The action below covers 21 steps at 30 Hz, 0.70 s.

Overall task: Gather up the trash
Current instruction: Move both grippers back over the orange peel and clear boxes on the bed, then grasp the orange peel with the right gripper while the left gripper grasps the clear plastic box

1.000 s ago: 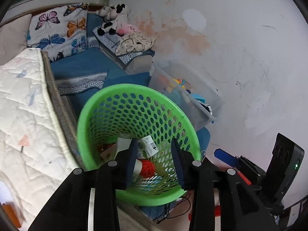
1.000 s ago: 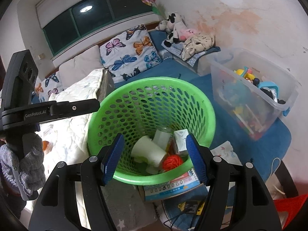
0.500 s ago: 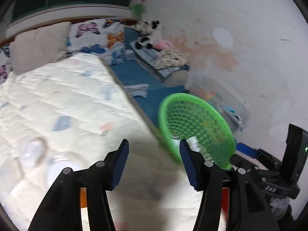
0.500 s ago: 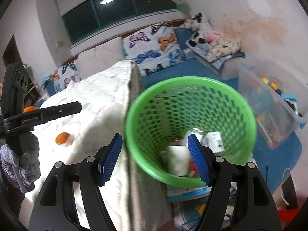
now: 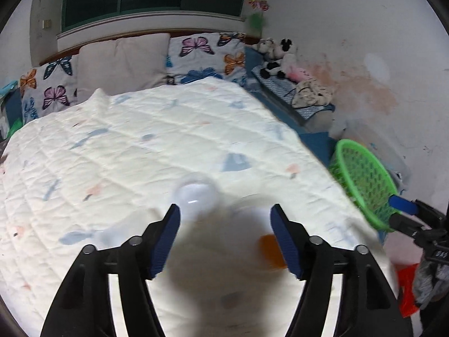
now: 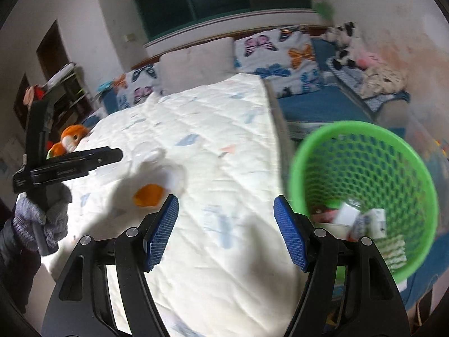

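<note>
The left gripper hung over the near part of the quilt, its jaws spread wide with nothing between them; they had just been opening. The right gripper was likewise released and empty, poised above the quilt's right edge.

Just beyond the left gripper's pads lay the trash: an orange scrap close to the right pad, a clear cup a little farther and to the left, and a second pale, see-through piece between them. All 3 looked light. The cup was probably thin plastic, smooth and easily crushed, so a gentle pinch across its rim or wall would suit it best. The scrap seemed small and soft; it would want a low pinch close against the quilt, which would give under the pads.

Motion blur smeared all of this. I could not tell what the scrap was, nor whether the pale piece was a cup or a lid. A dark shadow covered the quilt in front of the left gripper.

To the right, beside the bed, stood the green basket, already holding a few cartons and wrappers; its contents were blurred and partly cut off by the right pad.
</note>
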Each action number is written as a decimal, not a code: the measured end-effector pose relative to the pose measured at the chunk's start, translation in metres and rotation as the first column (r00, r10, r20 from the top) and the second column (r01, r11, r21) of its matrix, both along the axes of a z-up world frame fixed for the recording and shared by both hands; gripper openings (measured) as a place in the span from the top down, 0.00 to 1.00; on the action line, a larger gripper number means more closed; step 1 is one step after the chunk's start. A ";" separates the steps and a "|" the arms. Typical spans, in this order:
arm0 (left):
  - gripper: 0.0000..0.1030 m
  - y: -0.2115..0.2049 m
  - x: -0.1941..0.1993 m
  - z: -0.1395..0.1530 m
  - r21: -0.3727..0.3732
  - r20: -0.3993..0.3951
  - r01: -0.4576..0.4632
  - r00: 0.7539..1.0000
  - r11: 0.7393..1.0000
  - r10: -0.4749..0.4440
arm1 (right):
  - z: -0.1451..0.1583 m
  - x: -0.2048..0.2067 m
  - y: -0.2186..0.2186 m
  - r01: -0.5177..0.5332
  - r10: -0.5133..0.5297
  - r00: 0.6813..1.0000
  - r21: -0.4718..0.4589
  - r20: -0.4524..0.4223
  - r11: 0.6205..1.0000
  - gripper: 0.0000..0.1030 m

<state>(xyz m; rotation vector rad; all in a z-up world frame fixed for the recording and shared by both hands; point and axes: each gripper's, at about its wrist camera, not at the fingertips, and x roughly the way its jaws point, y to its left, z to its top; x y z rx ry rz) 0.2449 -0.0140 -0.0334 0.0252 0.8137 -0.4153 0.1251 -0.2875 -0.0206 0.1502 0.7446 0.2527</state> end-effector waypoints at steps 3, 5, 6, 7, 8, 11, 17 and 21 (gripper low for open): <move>0.29 0.019 0.005 -0.007 0.041 0.010 -0.014 1.000 0.999 0.013 | 0.001 0.008 0.021 -0.041 0.041 0.999 -0.005 -0.004 0.999 0.31; 0.29 0.030 0.013 -0.013 0.055 -0.007 -0.005 1.000 0.998 0.005 | 0.000 0.013 0.033 -0.067 0.067 0.998 0.000 -0.014 0.998 0.32; 0.29 0.034 0.015 -0.015 0.065 -0.008 -0.004 1.000 0.998 0.005 | -0.001 0.015 0.038 -0.078 0.078 0.997 0.002 -0.020 0.997 0.33; 0.29 0.038 0.018 -0.017 0.078 -0.008 -0.003 1.000 0.997 0.004 | -0.002 0.018 0.044 -0.088 0.088 0.996 0.004 -0.025 0.996 0.35; 0.29 0.041 0.019 -0.019 0.080 -0.010 0.003 1.000 0.997 -0.002 | -0.004 0.021 0.050 -0.101 0.101 0.994 0.003 -0.031 0.995 0.35; 0.24 0.048 0.023 -0.025 0.087 -0.017 0.027 1.000 0.996 -0.026 | -0.008 0.030 0.070 -0.140 0.140 0.989 0.003 -0.049 0.990 0.38; 0.24 0.051 0.030 -0.037 0.121 -0.022 0.063 0.998 0.991 -0.061 | -0.020 0.047 0.107 -0.202 0.200 0.977 -0.017 -0.078 0.979 0.45; 0.24 0.051 0.034 -0.045 0.130 -0.025 0.080 0.997 0.988 -0.077 | -0.031 0.060 0.127 -0.230 0.223 0.970 -0.066 -0.096 0.971 0.46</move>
